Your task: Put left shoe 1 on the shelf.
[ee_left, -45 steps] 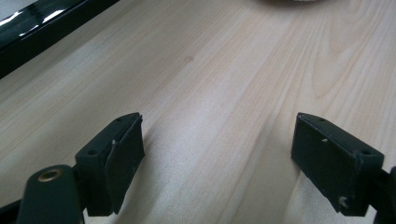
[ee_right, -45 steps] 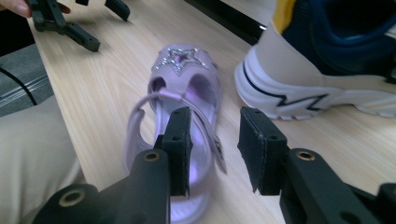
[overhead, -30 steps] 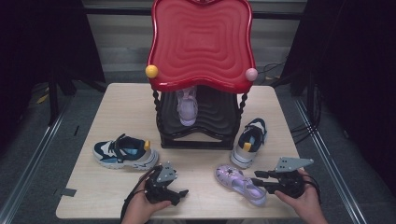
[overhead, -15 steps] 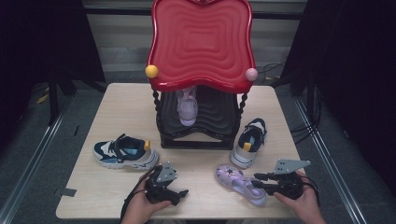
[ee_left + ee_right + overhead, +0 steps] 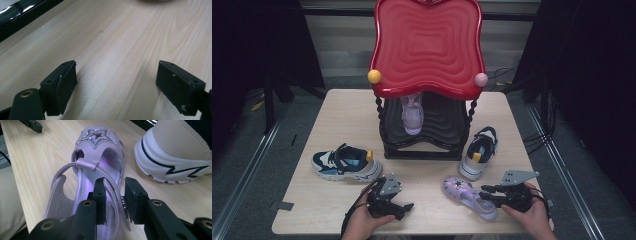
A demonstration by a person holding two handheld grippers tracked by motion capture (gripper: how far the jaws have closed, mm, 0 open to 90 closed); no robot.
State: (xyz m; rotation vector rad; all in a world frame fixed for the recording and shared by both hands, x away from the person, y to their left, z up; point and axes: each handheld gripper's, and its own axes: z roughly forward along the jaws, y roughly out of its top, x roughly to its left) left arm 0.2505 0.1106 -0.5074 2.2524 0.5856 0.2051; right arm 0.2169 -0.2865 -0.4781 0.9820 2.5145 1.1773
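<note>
While my right gripper (image 5: 113, 200) has just been closing, its two black jaws now straddle the outer side strap of the lilac star-fronted plastic sandal (image 5: 96, 162). The strap runs between the pads; I cannot tell whether both pads press on it yet, so I count this as a pinch about to land, not a sure hold. In the high view the same gripper (image 5: 486, 192) sits over the sandal's heel end, and the sandal (image 5: 462, 192) lies near the front edge of the pale wooden table (image 5: 342, 115), toward its right front corner.

My left gripper (image 5: 116, 85) rests low over bare wood with its jaws spread wide and nothing between them; in the high view it (image 5: 404, 206) sits near the middle of the front edge.

My worry is the strap. It is thin and floppy, so a lift from there may let the sandal swing, tip toe-down, or slip free. The buckle against the right pad could also skew the grip. The cream-and-navy chunky trainer (image 5: 180, 150) stands just beside the sandal's toe, and a swinging sandal could knock it.

Counted: two lilac sandals, the second one (image 5: 412, 114) standing on the lower shelf of the red-topped black wavy rack (image 5: 427, 40); two matching trainers, one (image 5: 479, 152) by the rack's right foot, one (image 5: 344, 162) toward the left edge; one rack.
</note>
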